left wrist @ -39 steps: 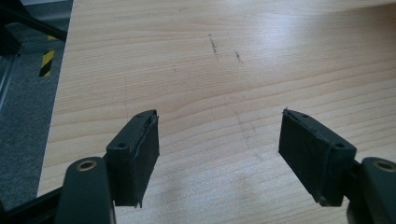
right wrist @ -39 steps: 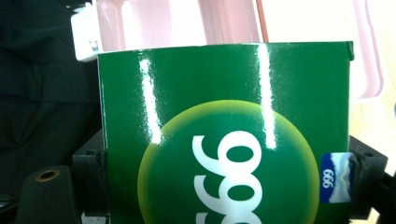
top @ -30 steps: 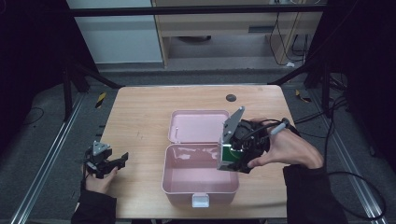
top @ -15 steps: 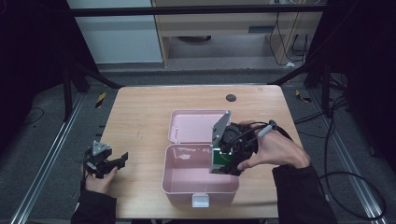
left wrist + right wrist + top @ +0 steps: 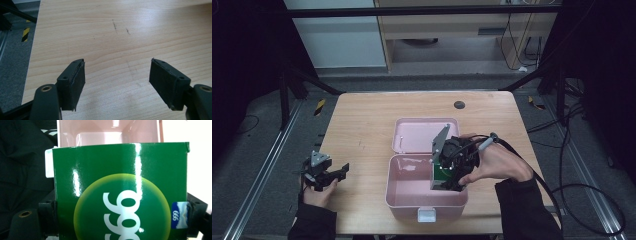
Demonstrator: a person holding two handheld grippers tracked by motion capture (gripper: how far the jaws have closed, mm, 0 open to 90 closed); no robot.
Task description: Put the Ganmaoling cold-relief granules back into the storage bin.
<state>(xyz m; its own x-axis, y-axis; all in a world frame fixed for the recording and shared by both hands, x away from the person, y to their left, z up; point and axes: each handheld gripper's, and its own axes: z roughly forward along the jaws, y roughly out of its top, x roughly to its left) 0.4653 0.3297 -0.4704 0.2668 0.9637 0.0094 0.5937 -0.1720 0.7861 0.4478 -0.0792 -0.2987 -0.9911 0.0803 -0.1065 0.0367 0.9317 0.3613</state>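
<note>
Lowered my right tongs (image 5: 446, 184), clamping green box (image 5: 441, 175), into pink case (image 5: 412, 200); left tongs (image 5: 343, 170) wide over worktop (image 5: 362, 125)

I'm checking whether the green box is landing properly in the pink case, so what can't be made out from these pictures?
- High view: the lower end of the green box is hidden by the right tool and the hand.
- Right gripper view: the green box hides most of the pink case; its print is cut off by the bottom edge.
- High view: the case floor under the box is hidden.
</note>
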